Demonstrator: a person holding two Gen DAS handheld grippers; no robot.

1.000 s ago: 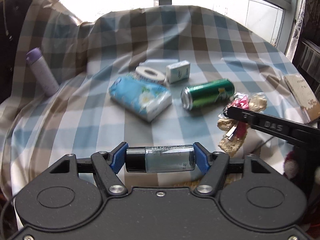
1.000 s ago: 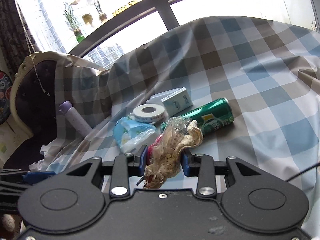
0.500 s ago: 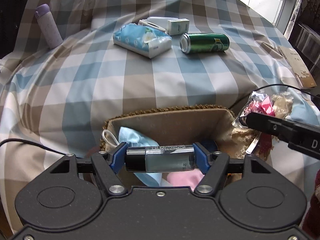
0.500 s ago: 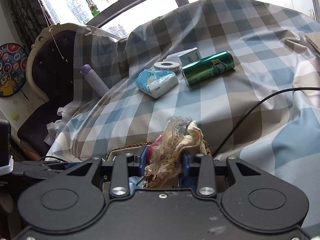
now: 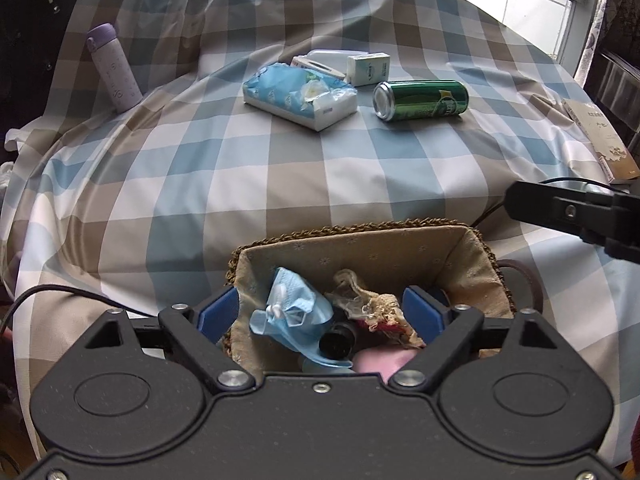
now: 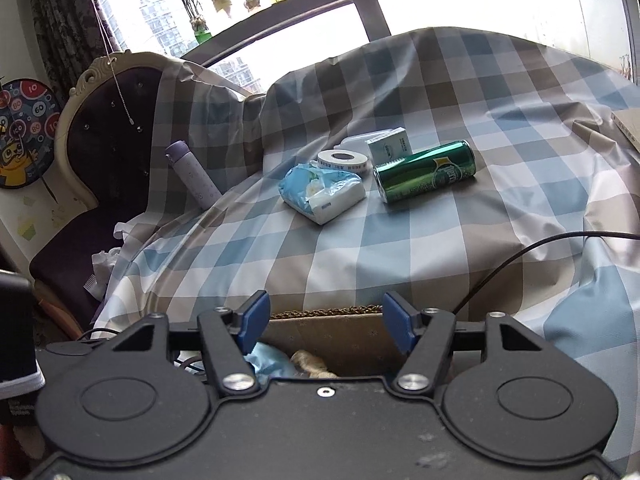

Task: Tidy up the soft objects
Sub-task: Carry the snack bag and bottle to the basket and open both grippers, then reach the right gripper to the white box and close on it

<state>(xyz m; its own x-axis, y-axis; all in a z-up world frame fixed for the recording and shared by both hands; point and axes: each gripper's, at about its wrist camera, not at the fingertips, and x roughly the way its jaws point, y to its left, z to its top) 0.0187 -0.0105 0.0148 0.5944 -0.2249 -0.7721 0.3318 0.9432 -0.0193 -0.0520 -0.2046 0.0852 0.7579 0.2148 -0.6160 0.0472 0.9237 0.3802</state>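
A woven basket (image 5: 360, 246) with a beige lining stands at the near edge of the checked tablecloth. In it lie a blue face mask (image 5: 296, 312), a crumpled beige packet (image 5: 376, 304), a small bottle with a black cap (image 5: 338, 340) and something pink (image 5: 380, 360). My left gripper (image 5: 320, 312) hangs over the basket, its jaws opening, nothing between the pads. My right gripper (image 6: 326, 320) is above the basket rim (image 6: 328, 313), its jaws also opening and bare. The mask (image 6: 272, 364) and packet (image 6: 312, 362) show below it.
Further back on the cloth lie a blue tissue pack (image 5: 300, 94), a green can (image 5: 420, 100) on its side, a white box (image 5: 368, 66) and a tape roll (image 6: 342, 160). A purple flask (image 5: 114, 68) leans at left. A book (image 5: 600, 140) sits at right; a black cable (image 6: 520, 256) crosses nearby.
Both grippers have opened over the basket. The small bottle left my left gripper and the beige packet left my right gripper; both now lie in the basket.
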